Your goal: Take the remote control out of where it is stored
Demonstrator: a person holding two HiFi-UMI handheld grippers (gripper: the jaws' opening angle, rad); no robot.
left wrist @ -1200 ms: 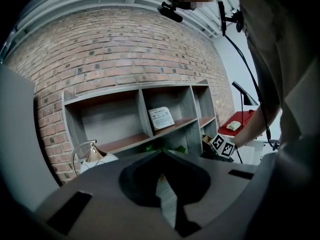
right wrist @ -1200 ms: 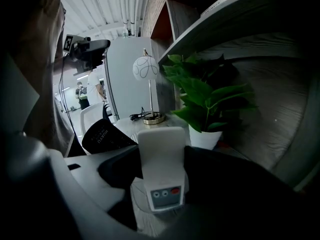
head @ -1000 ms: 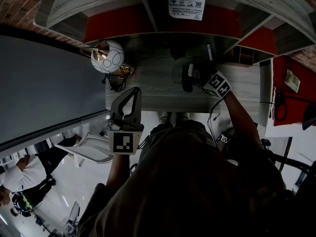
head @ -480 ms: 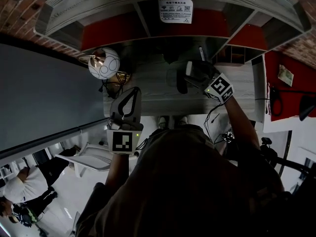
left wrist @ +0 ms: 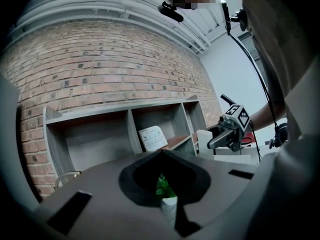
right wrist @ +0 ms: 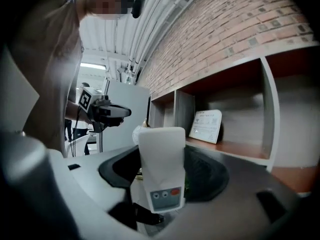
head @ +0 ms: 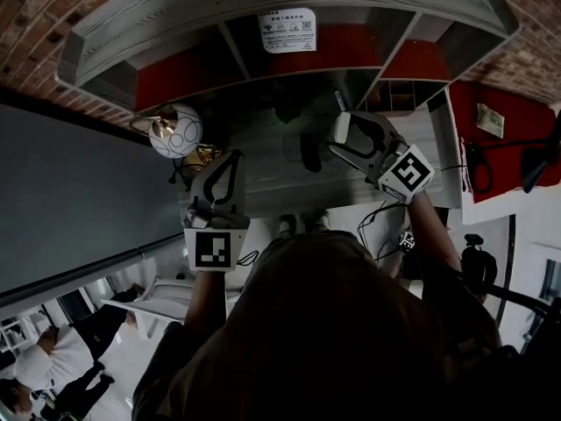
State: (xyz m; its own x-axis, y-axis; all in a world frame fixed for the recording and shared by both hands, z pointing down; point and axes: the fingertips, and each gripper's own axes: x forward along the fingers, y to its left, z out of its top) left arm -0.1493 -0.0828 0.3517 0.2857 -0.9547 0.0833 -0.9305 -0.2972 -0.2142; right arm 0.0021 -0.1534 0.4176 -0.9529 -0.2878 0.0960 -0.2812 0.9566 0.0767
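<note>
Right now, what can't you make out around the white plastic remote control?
- White plastic remote control: button markings too small, right gripper view.
- White printed sign: text too small, every view.
- Green plant: mostly hidden behind the left gripper, left gripper view.

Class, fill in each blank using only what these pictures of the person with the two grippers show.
1. The white remote control is clamped between the jaws of the ____ gripper.
2. The left gripper holds ____.
3. The wall behind the shelf unit is made of ____.

Missing words: right; nothing; brick.
</note>
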